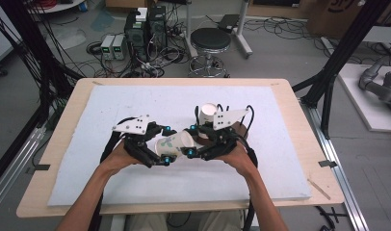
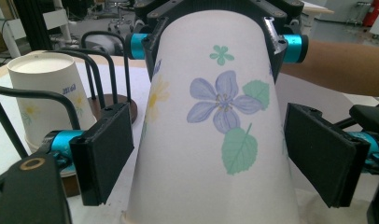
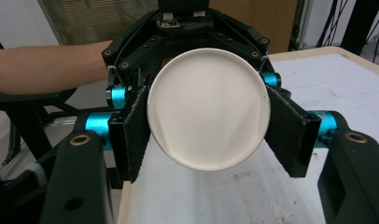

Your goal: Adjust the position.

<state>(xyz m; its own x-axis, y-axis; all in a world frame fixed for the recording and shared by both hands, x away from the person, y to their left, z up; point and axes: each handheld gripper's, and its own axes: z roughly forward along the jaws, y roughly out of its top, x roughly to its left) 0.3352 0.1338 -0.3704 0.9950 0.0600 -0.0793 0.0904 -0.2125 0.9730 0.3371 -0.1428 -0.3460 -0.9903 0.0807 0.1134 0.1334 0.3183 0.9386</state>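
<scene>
Surface: one desk (image 1: 290, 144), wooden rim, covered by one white foam sheet (image 1: 111, 183), lightly stained near my right gripper.

Room: grey floor beyond the far edge of the desk, strewn with cables; one round black stool (image 1: 210, 41) stands just behind that edge, with a cluster of electronics boxes (image 1: 140, 29) to its left. Black frame posts stand on both sides of the desk.

Cups, counted: two.
1. Flowered paper cup (image 1: 173, 143), lying on its side in the air above the middle of the desk, between my two grippers. In the left gripper view its wall (image 2: 215, 140) shows a blue flower, green leaves and a yellow flower; in the right gripper view its plain white base (image 3: 207, 114) faces the camera.
2. Second paper cup (image 1: 209, 114), upside down on a black wire rack (image 1: 241, 126) with a dark round base, just beyond the flowered cup.

Grippers, counted: two.
- My left gripper (image 1: 165, 144): fingers (image 2: 106, 151) spread either side of the flowered cup's wide end, a gap showing on both sides.
- My right gripper (image 1: 191, 140): fingers (image 3: 131, 130) pinching the flowered cup at its narrow base end, pads pressed to both sides.
</scene>
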